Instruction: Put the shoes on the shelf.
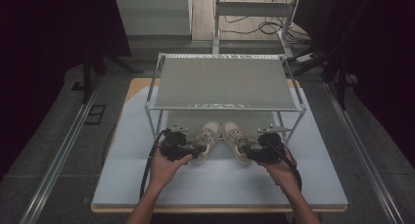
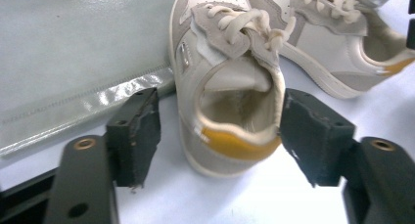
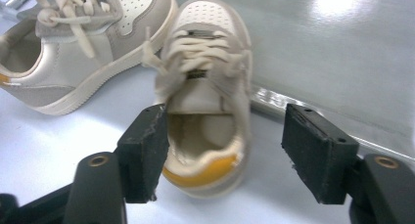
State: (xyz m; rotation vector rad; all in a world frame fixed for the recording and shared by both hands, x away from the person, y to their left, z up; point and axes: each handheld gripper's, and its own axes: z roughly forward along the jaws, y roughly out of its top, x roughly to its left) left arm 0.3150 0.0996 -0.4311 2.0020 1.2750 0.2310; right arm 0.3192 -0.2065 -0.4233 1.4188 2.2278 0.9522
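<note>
Left gripper [image 2: 219,136]: jaws parted around heel of left shoe [image 2: 230,82], one pad touching its rim, nothing clamped. Right gripper [image 3: 225,150]: likewise spread around heel of right shoe [image 3: 205,101]. Both shoes on white mat [image 1: 215,180], toes under front edge of rack [image 1: 225,82].

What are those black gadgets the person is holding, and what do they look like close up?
Each is a hand-held gripper, left and right, with a chunky black body and a black cable trailing toward the person. Close up, each has two black arms ending in blocky, worn pads, with brass-coloured rivets set in the arms. The forearms are bare, with no sleeves.
</note>
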